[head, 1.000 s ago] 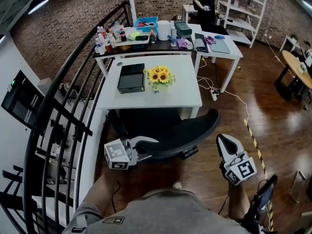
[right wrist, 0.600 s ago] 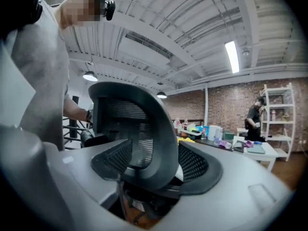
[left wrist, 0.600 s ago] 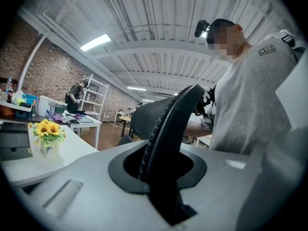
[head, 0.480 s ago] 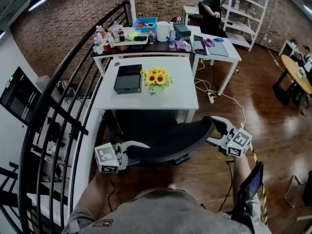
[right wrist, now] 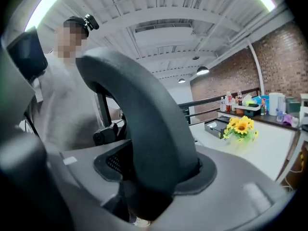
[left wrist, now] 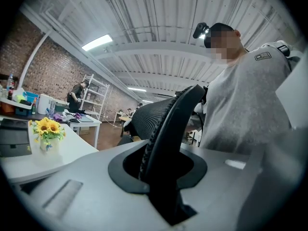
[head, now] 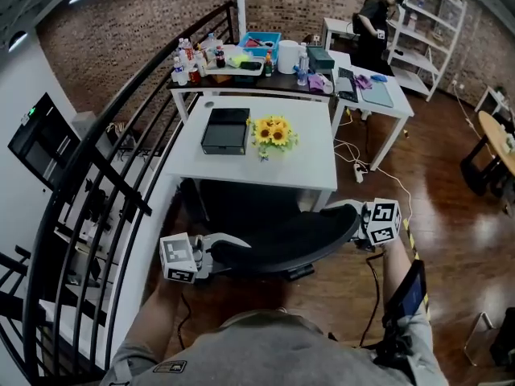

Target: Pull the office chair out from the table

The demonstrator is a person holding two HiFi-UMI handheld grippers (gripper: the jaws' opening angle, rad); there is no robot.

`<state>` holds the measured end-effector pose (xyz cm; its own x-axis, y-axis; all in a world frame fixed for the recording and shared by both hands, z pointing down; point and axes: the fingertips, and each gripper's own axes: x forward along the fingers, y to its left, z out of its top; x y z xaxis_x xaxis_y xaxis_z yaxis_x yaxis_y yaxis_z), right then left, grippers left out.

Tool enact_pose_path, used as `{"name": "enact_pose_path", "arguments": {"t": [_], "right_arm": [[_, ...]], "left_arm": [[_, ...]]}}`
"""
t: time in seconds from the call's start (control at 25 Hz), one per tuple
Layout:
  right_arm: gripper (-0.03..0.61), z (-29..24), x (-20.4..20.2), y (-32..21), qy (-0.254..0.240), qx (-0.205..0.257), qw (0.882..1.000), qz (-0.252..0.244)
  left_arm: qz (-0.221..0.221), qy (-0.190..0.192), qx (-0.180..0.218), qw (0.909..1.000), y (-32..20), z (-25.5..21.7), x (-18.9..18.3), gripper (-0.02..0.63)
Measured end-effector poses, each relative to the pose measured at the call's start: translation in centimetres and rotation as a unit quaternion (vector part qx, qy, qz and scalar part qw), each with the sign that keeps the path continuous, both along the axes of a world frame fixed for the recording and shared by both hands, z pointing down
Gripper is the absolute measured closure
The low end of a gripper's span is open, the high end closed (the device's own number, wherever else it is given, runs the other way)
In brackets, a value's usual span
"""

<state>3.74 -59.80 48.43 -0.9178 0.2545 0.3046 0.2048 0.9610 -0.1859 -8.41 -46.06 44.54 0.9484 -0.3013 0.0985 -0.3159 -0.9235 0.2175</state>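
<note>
The black office chair's curved backrest (head: 282, 240) sits tucked against the white table (head: 314, 163), just in front of me. My left gripper (head: 232, 248) is shut on the backrest's left edge; in the left gripper view the mesh rim (left wrist: 168, 124) fills the gap between the left gripper's (left wrist: 159, 172) jaws. At the backrest's right end, my right gripper (head: 354, 230) has its jaws around the edge and they are closing. In the right gripper view the thick rim (right wrist: 144, 124) stands between the right gripper's (right wrist: 154, 177) jaws, with a dark gap still showing on one side.
A vase of sunflowers (head: 273, 133) and a black box (head: 225, 129) stand on the table. A black railing (head: 105, 183) runs along the left. Cluttered tables (head: 257, 63) and a person (head: 374, 26) are at the back. A cable and power strip (head: 360, 171) lie on the wooden floor at right.
My right gripper swung from beside my body, away from the chair, over to the backrest's right edge and now straddles it. The left gripper kept its hold and place.
</note>
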Motion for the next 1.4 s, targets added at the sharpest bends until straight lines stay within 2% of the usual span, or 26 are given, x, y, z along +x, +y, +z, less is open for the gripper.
{"name": "enact_pose_path", "arguments": {"t": [0.24, 0.4, 0.8, 1.4], "right_arm": [[0.389, -0.1, 0.8, 1.5, 0.0, -0.021, 1.0, -0.013], [0.408, -0.5, 0.5, 3.7, -0.011, -0.036, 0.999, -0.017], [0.417, -0.9, -1.0, 8.5, -0.031, -0.042, 0.999, 0.016], [0.422, -1.0, -3.7, 14.4, -0.028, -0.045, 0.997, 0.052]], "left_arm": [[0.024, -0.006, 0.013, 0.9996, 0.8, -0.6, 0.0, 0.541], [0.042, -0.004, 0.009, 0.9991, 2.3, -0.8, -1.0, 0.541], [0.092, -0.001, 0.002, 0.9957, 5.5, -0.7, -3.6, 0.54], [0.105, 0.005, 0.0, 0.9945, 9.0, -0.7, -7.5, 0.521]]}}
